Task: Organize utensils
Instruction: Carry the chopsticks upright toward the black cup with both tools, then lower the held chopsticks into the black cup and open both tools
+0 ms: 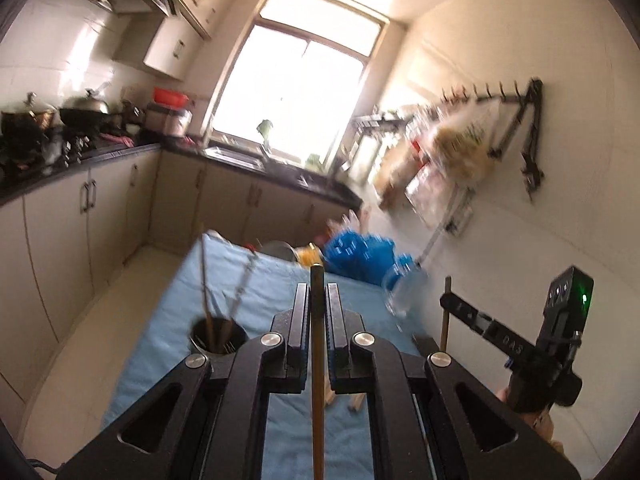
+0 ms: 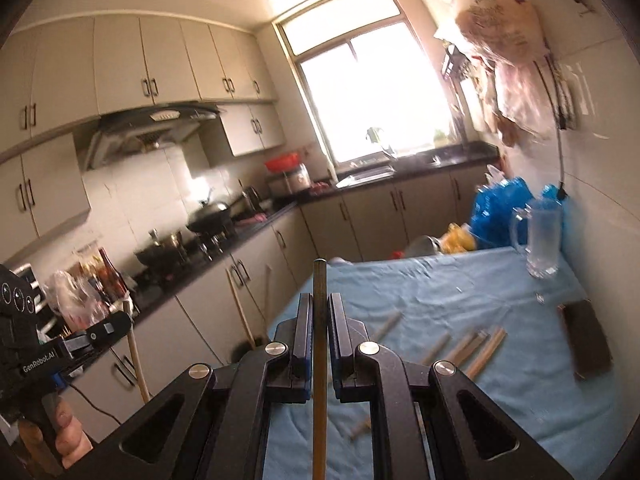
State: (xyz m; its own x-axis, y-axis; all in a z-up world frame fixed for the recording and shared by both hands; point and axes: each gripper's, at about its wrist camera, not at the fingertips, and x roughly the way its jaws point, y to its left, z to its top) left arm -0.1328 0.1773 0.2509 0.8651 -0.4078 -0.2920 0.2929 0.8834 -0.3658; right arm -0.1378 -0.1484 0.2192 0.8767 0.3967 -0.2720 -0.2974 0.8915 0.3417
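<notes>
My left gripper (image 1: 318,304) is shut on a wooden chopstick (image 1: 317,360) that runs up between its jaws, above the blue cloth (image 1: 276,280). A dark round utensil holder (image 1: 218,338) with several chopsticks in it stands on the cloth to its left. My right gripper (image 2: 320,312) is shut on another wooden chopstick (image 2: 320,380); it also shows in the left wrist view (image 1: 450,308). Several loose chopsticks (image 2: 468,346) lie on the blue cloth (image 2: 460,280) to its right. The left gripper shows at the left edge (image 2: 104,328), holding its chopstick (image 2: 136,356).
A glass mug (image 2: 540,236) stands at the table's far right, with blue bags (image 2: 500,204) behind it. A dark flat object (image 2: 586,338) lies near the right edge. Kitchen counter and cabinets (image 2: 248,256) run along the left. Bags hang on the right wall (image 1: 452,148).
</notes>
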